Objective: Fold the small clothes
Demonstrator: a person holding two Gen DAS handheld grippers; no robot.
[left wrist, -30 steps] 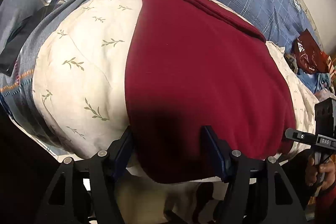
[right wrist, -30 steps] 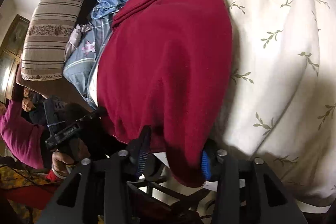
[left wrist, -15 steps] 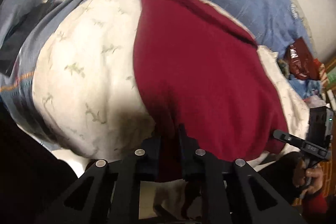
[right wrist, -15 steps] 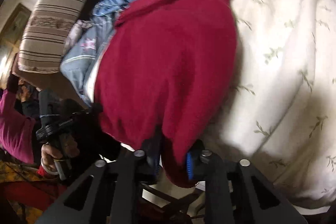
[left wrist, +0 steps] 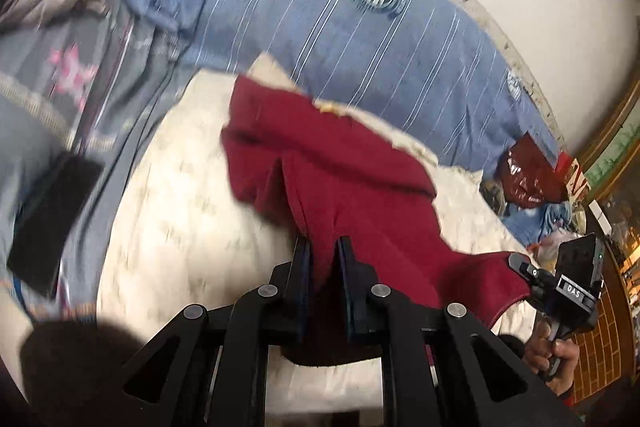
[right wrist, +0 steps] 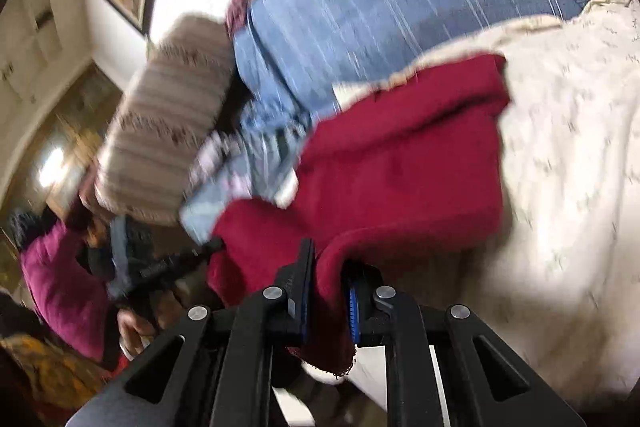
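Observation:
A dark red garment (left wrist: 360, 195) lies on a cream leaf-print quilt (left wrist: 180, 227). My left gripper (left wrist: 323, 247) is shut on the garment's near edge and holds it lifted, so the cloth bunches and rises from the quilt. My right gripper (right wrist: 328, 267) is shut on the other near corner of the same red garment (right wrist: 400, 163), also lifted. The right gripper also shows in the left wrist view (left wrist: 520, 263) at the garment's right corner. The far edge of the garment still rests on the quilt (right wrist: 568, 163).
A blue striped bedcover (left wrist: 360, 27) lies behind the quilt. A dark phone-like slab (left wrist: 52, 219) lies at left. A striped bolster (right wrist: 168, 139) stands at the bed's end. Red and blue cloth clutter (left wrist: 528, 179) sits at right. A person in a magenta sleeve (right wrist: 52, 279) is nearby.
Both grippers went from open around the garment's near edge to shut on it, then lifted it up and toward the far side; the garment is now bunched and partly off the quilt.

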